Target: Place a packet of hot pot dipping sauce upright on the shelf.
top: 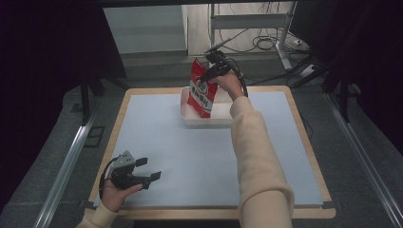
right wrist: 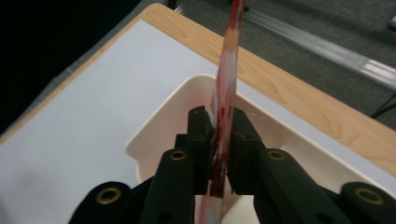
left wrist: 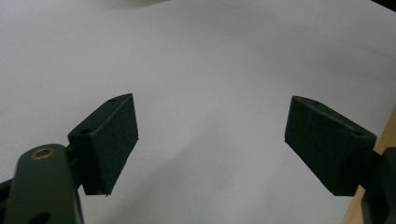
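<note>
Wooden table (top: pixel 304 142) under a pale blue mat (top: pixel 199 152), white tray (top: pixel 190 116) on it.

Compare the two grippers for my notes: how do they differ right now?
The left gripper rests low near the table's front edge, jaws wide apart and empty. The right gripper is raised over the white tray, jaws close around a red snack bag. Both have black jaws.

High view looks forward and down on the whole surface (top: pixel 190 156) from the person's side. Left claw (left wrist: pixel 212 140) view sits close over bare white cover. Right claw (right wrist: pixel 219 140) view looks closely into the white tray (right wrist: pixel 154 121), shared with the high view
</note>
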{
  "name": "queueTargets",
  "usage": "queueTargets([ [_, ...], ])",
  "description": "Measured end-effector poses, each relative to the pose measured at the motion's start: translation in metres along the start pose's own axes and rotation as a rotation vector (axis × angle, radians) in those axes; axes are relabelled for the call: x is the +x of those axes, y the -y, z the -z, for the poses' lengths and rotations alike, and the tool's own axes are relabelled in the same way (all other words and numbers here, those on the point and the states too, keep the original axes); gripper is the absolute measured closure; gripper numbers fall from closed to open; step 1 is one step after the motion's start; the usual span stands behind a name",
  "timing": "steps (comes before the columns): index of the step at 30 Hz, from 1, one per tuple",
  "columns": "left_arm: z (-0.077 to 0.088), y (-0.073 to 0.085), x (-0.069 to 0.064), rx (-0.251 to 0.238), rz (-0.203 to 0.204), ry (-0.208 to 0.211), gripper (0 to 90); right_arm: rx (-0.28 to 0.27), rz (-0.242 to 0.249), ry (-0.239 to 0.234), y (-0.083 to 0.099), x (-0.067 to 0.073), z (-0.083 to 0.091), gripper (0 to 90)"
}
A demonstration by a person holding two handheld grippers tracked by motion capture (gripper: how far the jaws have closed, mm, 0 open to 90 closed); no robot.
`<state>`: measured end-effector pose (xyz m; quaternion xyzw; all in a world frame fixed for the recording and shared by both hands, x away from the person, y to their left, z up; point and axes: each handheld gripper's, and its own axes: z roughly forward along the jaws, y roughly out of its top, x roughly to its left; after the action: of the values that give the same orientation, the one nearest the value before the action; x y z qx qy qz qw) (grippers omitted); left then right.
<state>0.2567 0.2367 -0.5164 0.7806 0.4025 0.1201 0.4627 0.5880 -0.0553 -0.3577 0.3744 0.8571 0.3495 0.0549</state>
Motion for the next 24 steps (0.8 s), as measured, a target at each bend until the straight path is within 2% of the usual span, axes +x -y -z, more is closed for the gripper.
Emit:
queueTargets([
  [1, 0.0, 0.0, 0.0, 0.0, 0.0, 0.0, 17.1, 0.003, 0.012, 0.011, 0.001, 0.0, -0.002, 74.5],
  [3, 0.0, 0.0, 0.0, 0.0, 0.001, 0.0, 17.2, 0.004, 0.017, 0.014, 0.001, 0.0, -0.002, 74.1],
  [4, 0.0, 0.0, 0.0, 0.0, 0.0, 0.0, 17.2, -0.003, 0.019, 0.015, 0.001, 0.001, -0.002, 67.6],
  [5, 0.0, 0.0, 0.0, 0.0, 0.0, 0.0, 17.2, -0.003, 0.019, 0.015, 0.001, 0.001, -0.002, 67.6],
  [7, 0.0, 0.0, 0.0, 0.0, 0.001, 0.001, 17.1, -0.016, 0.022, 0.036, 0.001, 0.002, -0.001, 55.7],
  [11, 0.0, 0.0, 0.0, 0.0, 0.0, 0.001, 17.1, -0.054, 0.048, 0.069, 0.0, 0.008, 0.007, 42.3],
  [15, -0.001, 0.0, 0.0, 0.001, -0.003, 0.001, 17.1, -0.112, 0.044, 0.054, -0.002, 0.015, 0.019, 37.9],
  [19, -0.001, 0.0, -0.001, 0.002, -0.005, 0.001, 17.2, -0.121, 0.065, 0.052, -0.003, 0.023, 0.025, 33.8],
  [24, -0.001, 0.0, -0.001, 0.001, -0.003, 0.002, 17.1, -0.147, 0.062, 0.049, -0.003, 0.028, 0.034, 30.5],
])
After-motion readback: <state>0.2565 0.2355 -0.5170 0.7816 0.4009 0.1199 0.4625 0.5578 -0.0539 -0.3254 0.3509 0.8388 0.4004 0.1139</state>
